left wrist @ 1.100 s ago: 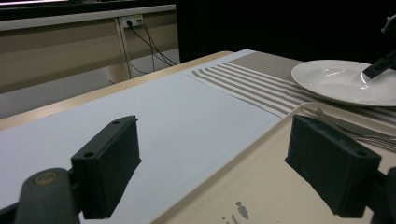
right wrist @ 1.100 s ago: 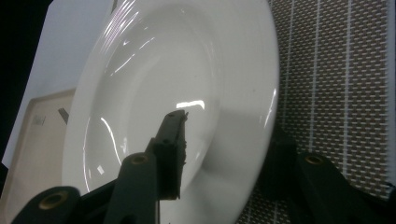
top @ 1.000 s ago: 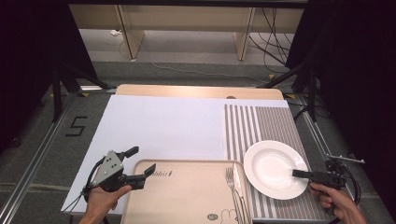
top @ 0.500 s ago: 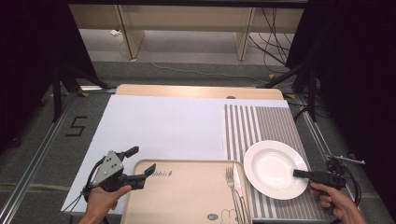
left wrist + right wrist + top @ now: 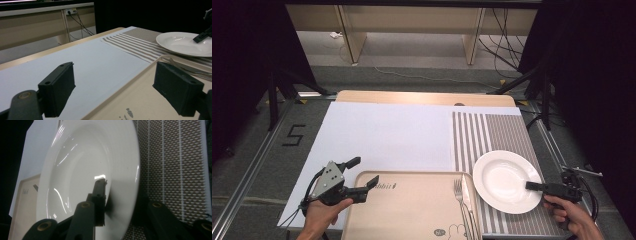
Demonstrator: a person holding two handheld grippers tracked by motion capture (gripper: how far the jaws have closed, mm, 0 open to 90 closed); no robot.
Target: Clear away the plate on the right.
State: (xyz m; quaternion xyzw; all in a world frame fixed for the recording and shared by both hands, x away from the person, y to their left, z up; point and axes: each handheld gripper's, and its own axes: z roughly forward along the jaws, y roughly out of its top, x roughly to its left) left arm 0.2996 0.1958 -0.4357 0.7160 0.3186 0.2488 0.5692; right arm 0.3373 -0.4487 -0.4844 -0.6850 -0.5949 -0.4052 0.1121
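A white plate (image 5: pixel 504 180) rests on the striped placemat (image 5: pixel 492 130) at the right. My right gripper (image 5: pixel 532 186) reaches in from the right over its near right rim. In the right gripper view, one jaw lies on the plate's (image 5: pixel 82 165) inner surface and the other sits behind the rim. The jaws of the right gripper (image 5: pixel 120 195) have just been closing, with the rim between them, and they look clamped on it. My left gripper (image 5: pixel 366 170) is open at the far left corner of the beige tray (image 5: pixel 412 210), one jaw over the tray (image 5: pixel 140 100) and one over the white mat (image 5: pixel 95 57).
A fork (image 5: pixel 460 200) and a knife (image 5: pixel 467 197) lie along the tray's right side, close to the plate. The white mat (image 5: pixel 387 135) covers the table's left and middle. Dark stands and cables flank the table on both sides.
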